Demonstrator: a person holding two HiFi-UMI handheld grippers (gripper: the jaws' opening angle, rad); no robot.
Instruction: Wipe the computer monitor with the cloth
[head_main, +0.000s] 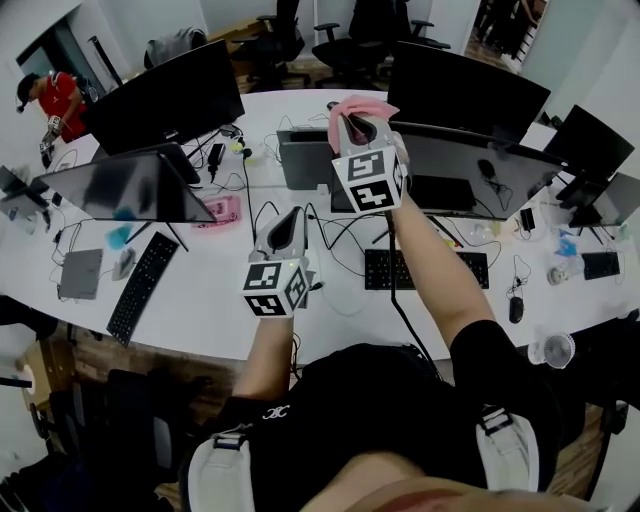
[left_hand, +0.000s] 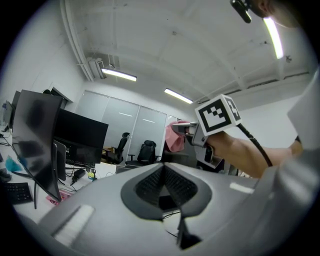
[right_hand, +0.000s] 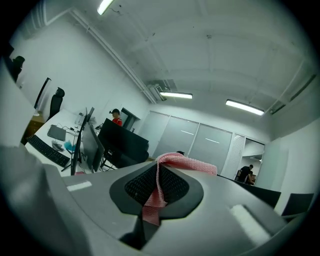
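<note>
Your right gripper (head_main: 352, 122) is clamped on the pink cloth (head_main: 362, 104) at the monitor's (head_main: 480, 165) top left corner, left gripper (head_main: 286, 228) pinched together on nothing nearer you, so lay the cloth flat and sweep right in light, overlapping passes.

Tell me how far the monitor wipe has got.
Done: the cloth is picked up, pinched in the shut right gripper. In hand: that gripper hangs near the top edge of the monitor. Left: the wiping itself; no view shows the cloth on the screen. The left gripper is shut and empty.
</note>
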